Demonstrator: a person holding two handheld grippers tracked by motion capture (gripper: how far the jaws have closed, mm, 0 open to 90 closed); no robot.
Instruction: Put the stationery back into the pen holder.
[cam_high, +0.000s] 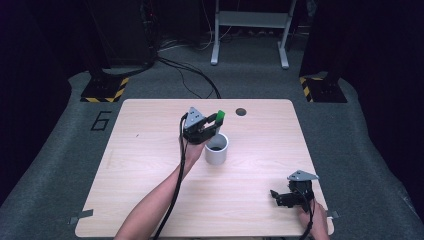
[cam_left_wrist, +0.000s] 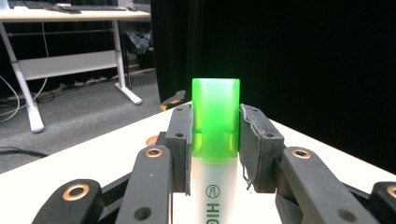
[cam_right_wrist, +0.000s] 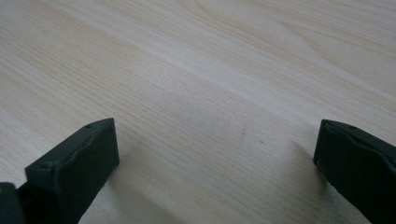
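My left gripper (cam_high: 210, 125) squeezes a green-capped highlighter (cam_left_wrist: 215, 119) tight between its jaws. I hold it just above the white cup (cam_high: 216, 148), which stands near the middle of the table (cam_high: 150, 175). My right gripper (cam_high: 282, 196) rests by the table's near right corner, jaws wide apart, holding nothing.

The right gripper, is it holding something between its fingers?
No, the right gripper has its fingers wide apart over the bare table.
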